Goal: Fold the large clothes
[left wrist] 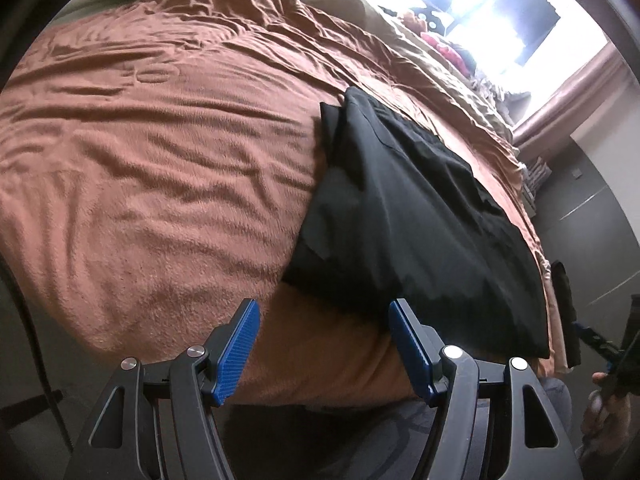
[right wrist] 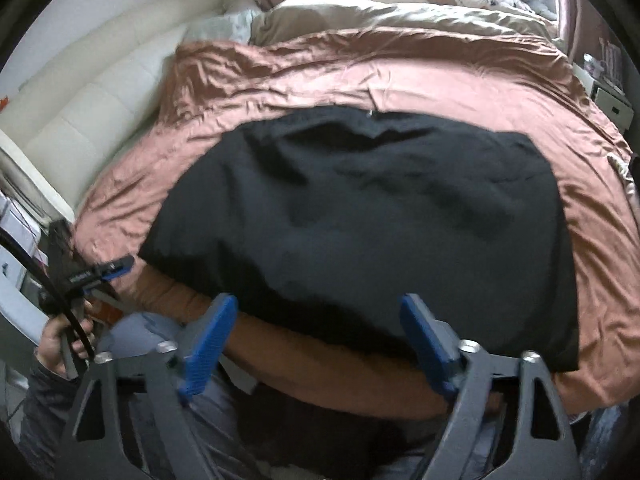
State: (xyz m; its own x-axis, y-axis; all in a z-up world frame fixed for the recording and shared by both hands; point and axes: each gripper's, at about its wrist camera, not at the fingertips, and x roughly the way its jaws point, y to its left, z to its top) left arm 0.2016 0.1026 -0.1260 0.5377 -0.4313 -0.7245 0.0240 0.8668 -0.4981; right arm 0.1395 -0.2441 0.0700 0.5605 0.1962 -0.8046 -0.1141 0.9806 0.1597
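Observation:
A large black garment [left wrist: 420,220] lies spread flat on the brown blanket [left wrist: 160,160] of a bed, near the bed's front edge. My left gripper [left wrist: 324,340] hovers open over the blanket edge, just left of the garment's near corner, with nothing between its blue pads [left wrist: 240,344]. In the right wrist view the garment [right wrist: 360,220] fills the middle. My right gripper [right wrist: 320,340] stands open over its near hem, pads apart and not pressing the cloth. The left gripper [right wrist: 100,272] shows at the left edge there, held in a hand [right wrist: 60,344].
A beige duvet [right wrist: 400,16] and soft toys lie at the far side under a bright window [left wrist: 500,12]. A white padded headboard [right wrist: 80,100] runs along the left. Dark cupboard doors [left wrist: 600,208] and a small white cabinet [right wrist: 612,100] stand beside the bed.

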